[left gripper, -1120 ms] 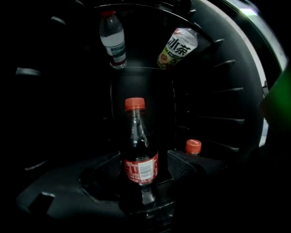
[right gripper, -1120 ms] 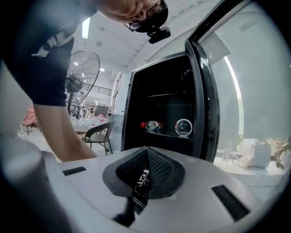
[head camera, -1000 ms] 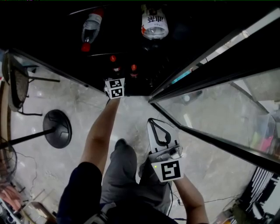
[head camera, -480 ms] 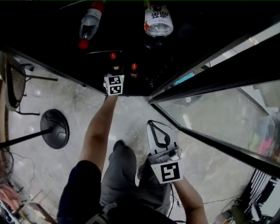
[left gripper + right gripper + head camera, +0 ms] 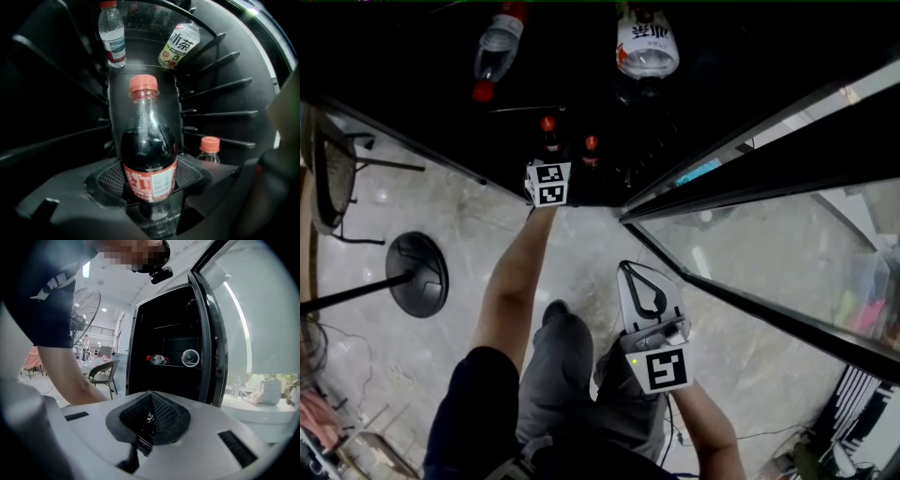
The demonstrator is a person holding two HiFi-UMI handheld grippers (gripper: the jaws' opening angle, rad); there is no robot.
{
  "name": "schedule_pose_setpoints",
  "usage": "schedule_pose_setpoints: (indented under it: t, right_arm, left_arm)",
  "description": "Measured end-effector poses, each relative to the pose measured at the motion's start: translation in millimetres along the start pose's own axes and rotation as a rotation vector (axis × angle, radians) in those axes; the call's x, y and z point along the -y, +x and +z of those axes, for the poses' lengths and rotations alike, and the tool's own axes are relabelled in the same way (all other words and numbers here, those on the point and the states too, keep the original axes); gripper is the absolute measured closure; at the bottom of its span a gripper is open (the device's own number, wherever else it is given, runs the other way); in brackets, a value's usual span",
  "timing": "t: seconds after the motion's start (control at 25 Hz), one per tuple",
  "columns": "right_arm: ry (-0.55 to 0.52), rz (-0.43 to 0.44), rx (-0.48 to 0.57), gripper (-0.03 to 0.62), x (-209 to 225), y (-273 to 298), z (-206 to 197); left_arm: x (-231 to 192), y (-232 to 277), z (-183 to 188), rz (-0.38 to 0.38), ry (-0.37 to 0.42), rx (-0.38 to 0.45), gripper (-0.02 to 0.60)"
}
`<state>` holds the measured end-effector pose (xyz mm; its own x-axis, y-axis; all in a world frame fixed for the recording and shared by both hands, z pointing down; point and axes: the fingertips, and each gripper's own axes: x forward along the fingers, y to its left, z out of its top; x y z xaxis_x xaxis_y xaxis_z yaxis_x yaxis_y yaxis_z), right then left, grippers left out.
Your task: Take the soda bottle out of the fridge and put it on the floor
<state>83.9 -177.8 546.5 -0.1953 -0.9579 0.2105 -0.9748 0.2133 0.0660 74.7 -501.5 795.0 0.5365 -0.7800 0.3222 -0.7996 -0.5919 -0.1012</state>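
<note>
The fridge (image 5: pixel 722 56) interior is nearly black in the head view, while the floor (image 5: pixel 469 234) below it is pale and evenly lit, with soft shadows. The left gripper view is dim, with a streak of glare down the soda bottle (image 5: pixel 149 154) neck, shelf rails (image 5: pixel 220 84) bowed by the lens, and dark corners. The right gripper view is bright. Its glass door (image 5: pixel 234 333) is washed out and its rim is smeared.

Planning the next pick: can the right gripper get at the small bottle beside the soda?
Probably not: the right gripper sits outside the fridge, jaws together, and the left gripper, clamped on the soda bottle, crowds the small bottle.
</note>
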Motion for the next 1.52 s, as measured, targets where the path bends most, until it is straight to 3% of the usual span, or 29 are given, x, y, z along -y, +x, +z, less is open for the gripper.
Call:
schedule_pose_setpoints:
  t: [0.32, 0.56, 0.76, 1.12, 1.52]
  right_arm:
    - [-0.005, -0.003, -0.003, 0.576, 3, -1, 1]
    - [-0.007, 0.019, -0.021, 0.576, 0, -3, 1]
    - [0.011, 0.021, -0.028, 0.576, 6, -3, -8]
    - [0.022, 0.039, -0.042, 0.576, 16, 1, -48]
    - [0.013, 0.087, -0.041, 0.576, 22, 10, -100]
  left_arm:
    - [0, -21, 0, -0.009, -0.023, -0.015, 0.262]
    - [12, -61, 18, -0.076, 0.034, 0.017, 0.262]
    - [20, -93, 20, -0.132, 0.029, 0.032, 0.262]
    - [32, -139, -10, -0.195, 0.071, 0.036, 0.262]
    - [50, -163, -66, -0.227, 0.063, 0.028, 0.262]
